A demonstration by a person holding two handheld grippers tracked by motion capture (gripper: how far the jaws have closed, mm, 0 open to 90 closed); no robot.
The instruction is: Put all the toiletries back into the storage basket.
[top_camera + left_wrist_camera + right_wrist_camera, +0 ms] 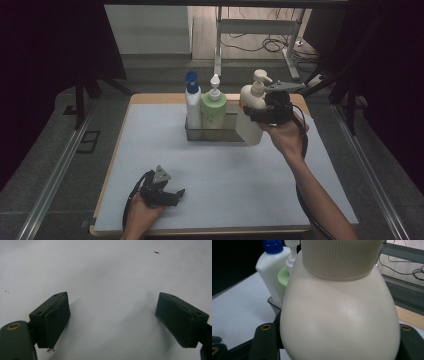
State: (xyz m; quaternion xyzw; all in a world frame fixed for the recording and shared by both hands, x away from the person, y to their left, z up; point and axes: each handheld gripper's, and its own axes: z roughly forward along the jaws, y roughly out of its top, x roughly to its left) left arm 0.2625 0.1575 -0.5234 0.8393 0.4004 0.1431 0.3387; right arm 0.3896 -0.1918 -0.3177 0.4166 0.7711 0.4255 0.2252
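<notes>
A cream pump bottle (251, 112) hangs tilted at the right end of a dark wire caddy (215, 134), with my right gripper (267, 112) shut on its body. Close up in the right gripper view, the cream bottle (339, 322) sits between the two black jaws. A white bottle with a blue cap (192, 105) and a green pump bottle (214, 111) stand upright in the caddy. My left gripper (172, 196) lies low on the white mat near the front edge, open, with nothing between its pads (56, 320).
The white mat (220, 175) covers a wooden table (150, 98). Metal rails run along both sides of the table. A grey frame and cables lie on the floor behind. Bare mat stretches between the caddy and the left gripper.
</notes>
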